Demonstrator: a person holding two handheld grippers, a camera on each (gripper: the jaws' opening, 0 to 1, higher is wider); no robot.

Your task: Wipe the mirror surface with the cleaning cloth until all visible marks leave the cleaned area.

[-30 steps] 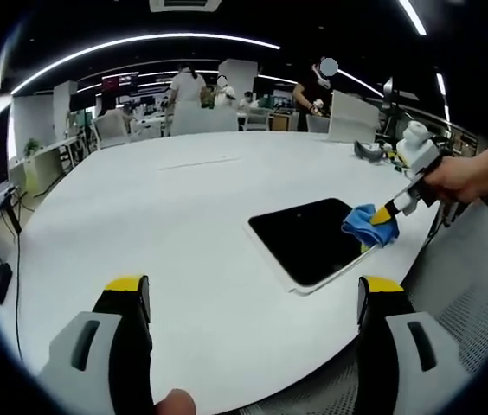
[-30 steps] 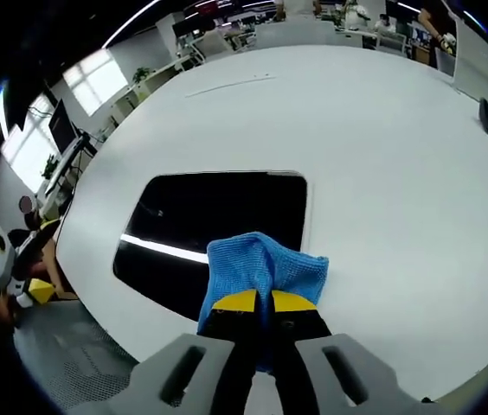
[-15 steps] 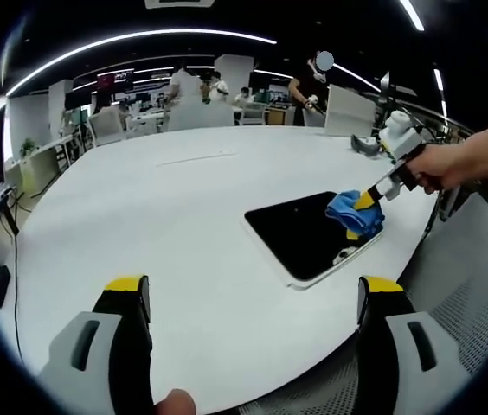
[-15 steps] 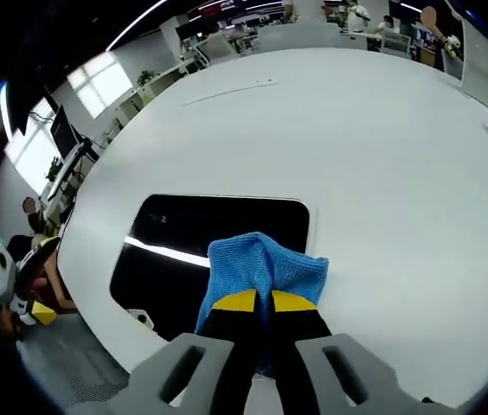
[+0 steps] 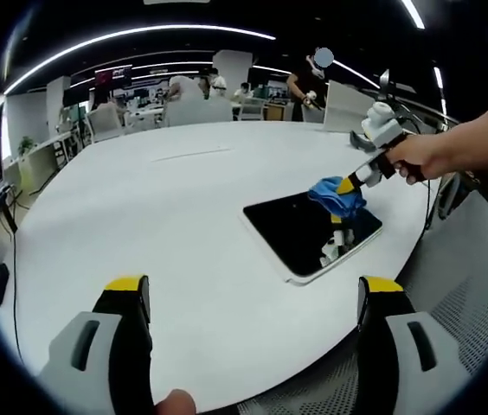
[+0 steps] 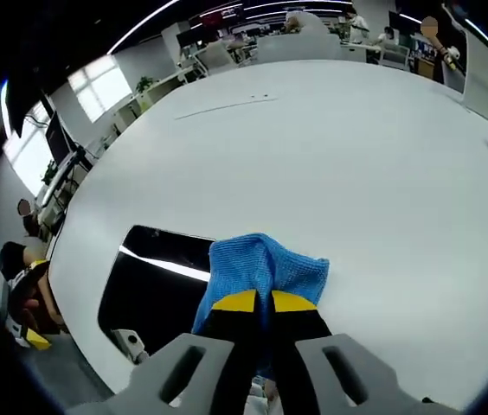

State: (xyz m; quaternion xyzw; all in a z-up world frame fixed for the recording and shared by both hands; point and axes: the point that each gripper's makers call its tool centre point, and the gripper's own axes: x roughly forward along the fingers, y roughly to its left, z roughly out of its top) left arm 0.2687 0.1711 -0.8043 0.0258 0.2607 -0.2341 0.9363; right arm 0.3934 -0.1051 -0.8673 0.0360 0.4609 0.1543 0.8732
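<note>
We are pinching the cleaning cloth (image 6: 266, 268) in the right gripper (image 6: 255, 302) at the mirror's (image 5: 309, 231) far end, glass stretching toward the idle, spread left gripper (image 5: 253, 294).

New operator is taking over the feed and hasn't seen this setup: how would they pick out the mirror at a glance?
Start with the big white table and look to its near edge beside the mesh chair. The mirror lies flat there, a dark rectangular slab with rounded corners and a pale rim. It is the only dark panel on the white top, and the right gripper presses the blue cloth onto it.
</note>
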